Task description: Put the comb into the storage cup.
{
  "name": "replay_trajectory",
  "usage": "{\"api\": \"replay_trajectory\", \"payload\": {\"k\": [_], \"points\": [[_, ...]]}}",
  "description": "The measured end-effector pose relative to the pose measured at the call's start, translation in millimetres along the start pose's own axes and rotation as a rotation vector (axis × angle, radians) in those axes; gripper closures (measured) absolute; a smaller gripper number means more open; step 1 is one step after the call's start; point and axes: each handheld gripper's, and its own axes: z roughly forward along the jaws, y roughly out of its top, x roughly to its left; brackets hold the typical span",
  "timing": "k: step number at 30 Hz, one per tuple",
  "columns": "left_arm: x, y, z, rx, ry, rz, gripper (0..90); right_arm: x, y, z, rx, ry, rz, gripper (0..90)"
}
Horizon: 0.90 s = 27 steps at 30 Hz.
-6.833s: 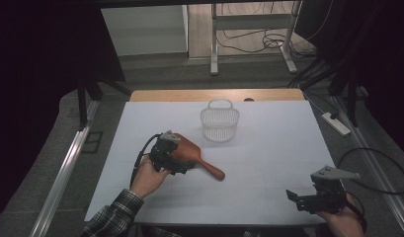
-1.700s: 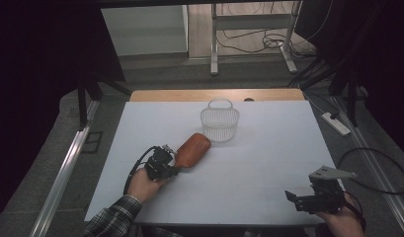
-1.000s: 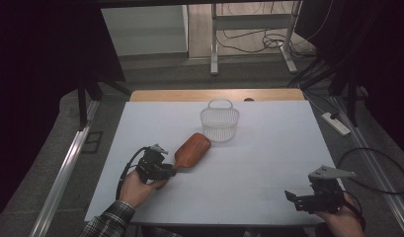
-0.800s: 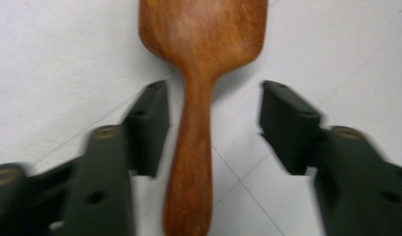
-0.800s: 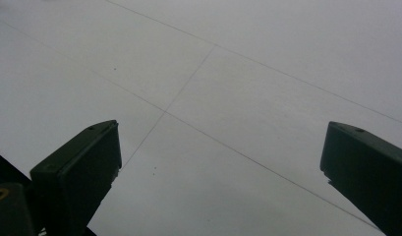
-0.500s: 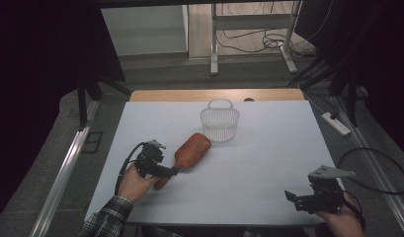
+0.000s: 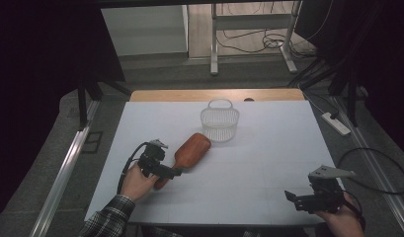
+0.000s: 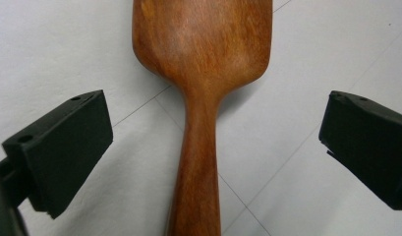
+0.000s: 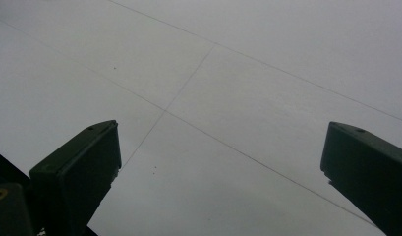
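From the left: my left gripper (image 7: 176, 172) sits toward the near left of the white table (image 7: 268, 163), low over the handle end of the wooden paddle brush (image 7: 189, 152). Its jaws have just been opening and now stand wide. In the left gripper view the brush handle (image 8: 197, 162) runs up between the two pads with clear table showing on either side, so neither pad presses on it. I judge this to be a release: the brush lies flat under its own weight.

The brush lies on the table, handle toward the left gripper, broad head angled toward the white wire basket (image 7: 220, 123). The head stops just short of the basket's near left side; I cannot tell whether it touches the base. That alignment suggests the brush was set down here ready to go into the basket, or to be re-gripped.

The basket stands upright at the far middle of the table, handle up.

Well to the right of the basket and nearer to me, my right gripper (image 7: 291, 197) is held off the near right edge, jaws wide, nothing between them. I read it as parked clear.
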Motion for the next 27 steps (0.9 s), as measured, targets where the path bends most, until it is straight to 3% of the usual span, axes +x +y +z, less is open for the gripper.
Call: {"api": "replay_trajectory", "payload": {"k": [3,9,12,18,21,24,27], "points": [[-0.5,-0.3,5.4,0.025,0.017,0.028,0.0,0.0,0.1,0.1,0.001,0.000,0.000,1.5],[-3.6,0.6,9.2,0.038,0.031,0.042,0.0,0.1,0.0,0.0,0.000,0.000,0.000,1.5],[-6.2,0.2,14.0,0.074,0.053,0.057,0.0,0.0,0.0,0.0,0.000,0.000,0.000,1.5],[-6.9,0.8,19.8,0.108,0.057,0.046,0.0,0.2,0.0,-0.2,0.000,-0.001,-0.002,1.5],[-8.1,1.5,20.3,0.131,0.089,0.048,0.0,0.2,-0.1,-0.2,-0.001,-0.001,-0.002,1.5],[-6.7,0.9,20.2,0.142,0.063,0.040,0.0,0.3,-0.1,-0.3,-0.002,-0.001,-0.002,1.5],[-6.9,0.9,20.3,0.155,0.080,0.045,0.2,0.4,-0.1,-0.3,-0.001,-0.002,-0.004,1.5]]}}
